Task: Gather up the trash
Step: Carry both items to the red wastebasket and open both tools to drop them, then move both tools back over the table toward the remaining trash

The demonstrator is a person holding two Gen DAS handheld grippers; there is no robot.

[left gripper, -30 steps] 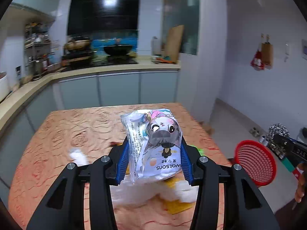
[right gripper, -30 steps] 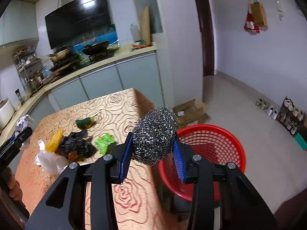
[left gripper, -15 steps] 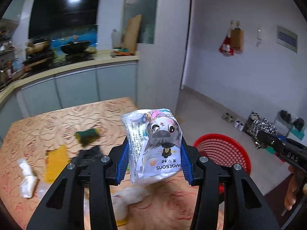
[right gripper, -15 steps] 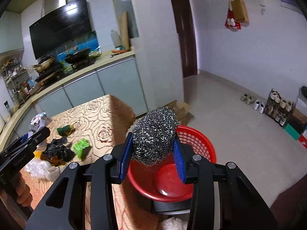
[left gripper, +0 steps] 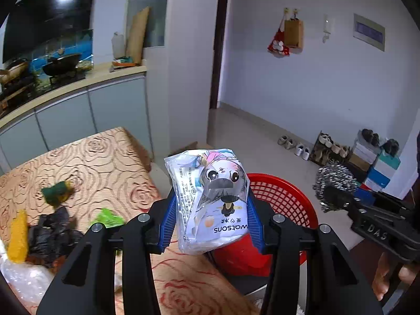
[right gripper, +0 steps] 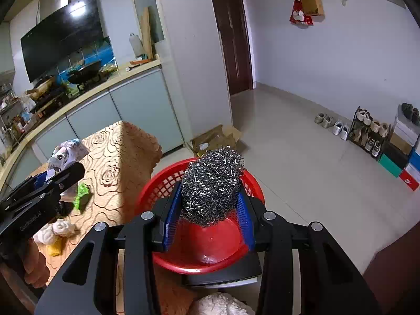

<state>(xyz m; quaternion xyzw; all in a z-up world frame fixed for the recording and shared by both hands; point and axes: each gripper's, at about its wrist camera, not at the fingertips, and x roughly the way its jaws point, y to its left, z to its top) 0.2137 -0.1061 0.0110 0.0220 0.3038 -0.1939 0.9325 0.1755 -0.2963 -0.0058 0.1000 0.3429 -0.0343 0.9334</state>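
A black iron wok (left gripper: 61,61) is seen on the stove; pairs of pale shoes (right gripper: 332,124) are lined along the white wall.

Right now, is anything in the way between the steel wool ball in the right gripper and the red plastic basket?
Nothing visible: the steel wool ball hangs directly over the red plastic basket's open mouth, in the right gripper.

The red basket (left gripper: 283,199) is partly hidden in the left wrist view behind the Watsons packet (left gripper: 212,199) and the left gripper (left gripper: 210,218); in the right wrist view the steel wool (right gripper: 211,183) covers its far inner wall. Beside the basket, a white fluffy thing (right gripper: 220,304) is cut off by the bottom edge. The packet's small print is unreadable, and the black crumpled trash (left gripper: 52,233) on the table (left gripper: 110,157) cannot be identified
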